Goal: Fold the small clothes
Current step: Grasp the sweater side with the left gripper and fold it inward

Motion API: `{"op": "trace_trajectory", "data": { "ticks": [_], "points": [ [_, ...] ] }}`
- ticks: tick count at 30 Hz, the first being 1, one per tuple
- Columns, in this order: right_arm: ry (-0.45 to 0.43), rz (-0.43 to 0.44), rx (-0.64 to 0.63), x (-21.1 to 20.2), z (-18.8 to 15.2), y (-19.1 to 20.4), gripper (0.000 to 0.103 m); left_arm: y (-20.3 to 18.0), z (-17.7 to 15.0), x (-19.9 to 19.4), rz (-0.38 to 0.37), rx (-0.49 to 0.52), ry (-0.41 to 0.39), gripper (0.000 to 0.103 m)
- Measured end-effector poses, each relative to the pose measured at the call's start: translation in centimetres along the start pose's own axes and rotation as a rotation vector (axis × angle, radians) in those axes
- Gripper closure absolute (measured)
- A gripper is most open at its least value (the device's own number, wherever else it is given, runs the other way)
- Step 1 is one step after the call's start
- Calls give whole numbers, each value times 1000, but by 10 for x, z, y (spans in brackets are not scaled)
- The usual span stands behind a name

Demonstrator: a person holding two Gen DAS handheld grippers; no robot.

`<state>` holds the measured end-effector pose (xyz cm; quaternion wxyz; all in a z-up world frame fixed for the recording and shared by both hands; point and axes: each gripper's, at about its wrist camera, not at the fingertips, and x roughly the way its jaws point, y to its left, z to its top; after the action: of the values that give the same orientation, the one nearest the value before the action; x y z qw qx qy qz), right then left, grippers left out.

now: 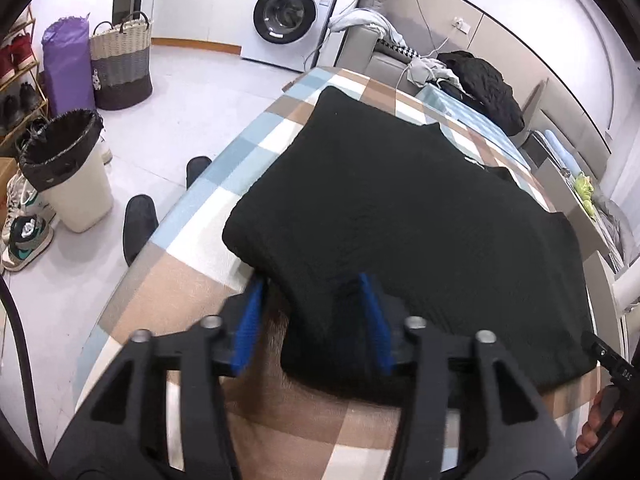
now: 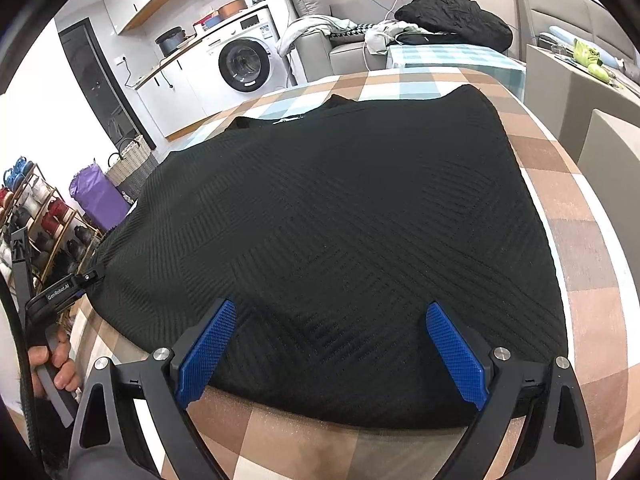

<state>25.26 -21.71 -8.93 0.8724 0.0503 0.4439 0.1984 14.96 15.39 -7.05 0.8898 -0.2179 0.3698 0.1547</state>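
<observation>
Left wrist view: black knit garment (image 1: 400, 208) lies flat on the checked worktop (image 1: 180, 280). Left hand-held gripper (image 1: 316, 320) is open, straddling the near hem corner. Right hand-held gripper (image 2: 332, 352) is open over the near hem. Judged soft, limp, light; grip hem corners. Bin (image 1: 68, 168) holds a black liner; basket (image 1: 120, 60) contents unseen.

My black garment (image 2: 340, 240) is matt cloth, knitted in ribbed diagonals. The table (image 2: 580, 240) wears soft, checked fabric. My right tool (image 2: 331, 354) has matt plastic with knurled blue pads (image 2: 456, 356) and shiny metal pins.
</observation>
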Motion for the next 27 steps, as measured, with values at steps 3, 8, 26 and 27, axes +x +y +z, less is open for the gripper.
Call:
{"op": "trace_trajectory", "data": {
  "ticks": [3,8,26,27],
  "points": [
    [3,-4,-4,1,1,0,5,-2,3,12,-10,-4,19,55],
    [3,-5,5,2,3,1,5,-14,11,17,-19,17,15,90],
    [-10,19,29,-8,3,-11,5,-109,34,-32,-103,305,-137,94],
    [-17,20,39,-11,3,-14,5,-134,35,-36,-152,354,-151,94]
  ]
}}
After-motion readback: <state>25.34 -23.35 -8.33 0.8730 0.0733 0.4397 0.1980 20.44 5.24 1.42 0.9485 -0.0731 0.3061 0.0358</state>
